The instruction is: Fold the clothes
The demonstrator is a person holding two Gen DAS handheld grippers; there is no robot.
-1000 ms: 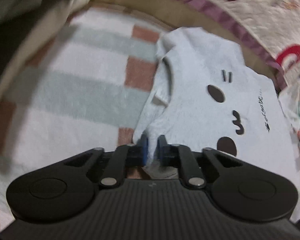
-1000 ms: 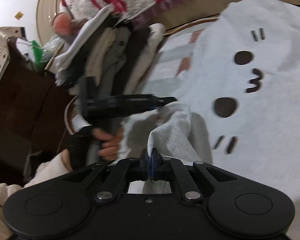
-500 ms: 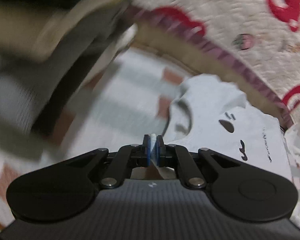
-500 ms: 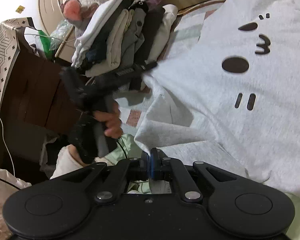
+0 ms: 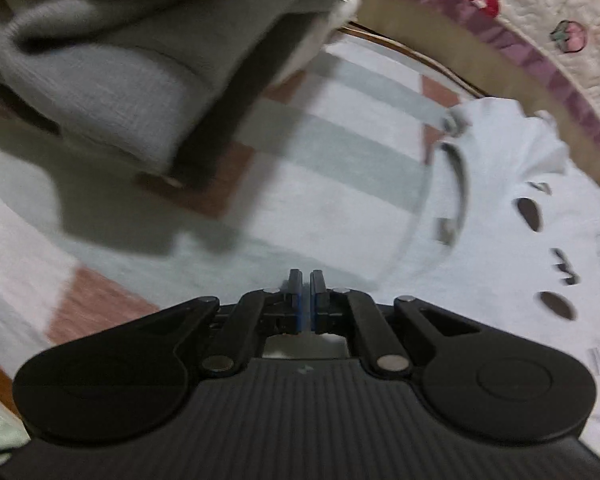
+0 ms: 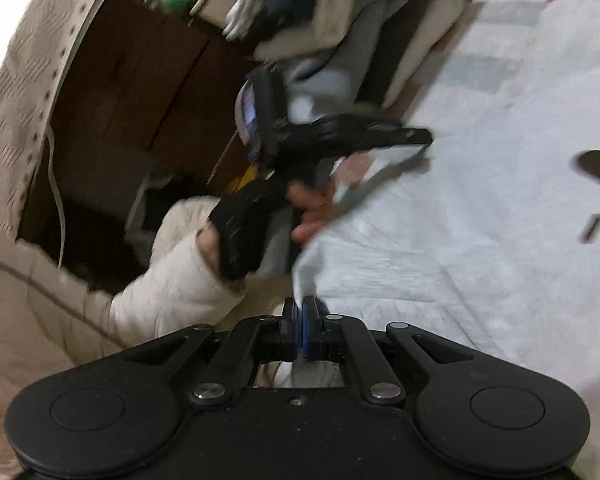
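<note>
Left wrist view: the left gripper (image 5: 305, 280) has its jaws pressed together on the white T-shirt (image 5: 500, 248), which lies spread on the striped blanket (image 5: 332, 168). The right gripper (image 6: 303, 307) pinches another edge of it.

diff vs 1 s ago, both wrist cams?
The left gripper shut on the grey T-shirt and pulled its edge toward the stack of folded clothes, now close. The right gripper swung toward the cardboard box, dragging fabric. Unchanged: right pinch on the shirt, shirt on the checked blanket.
</note>
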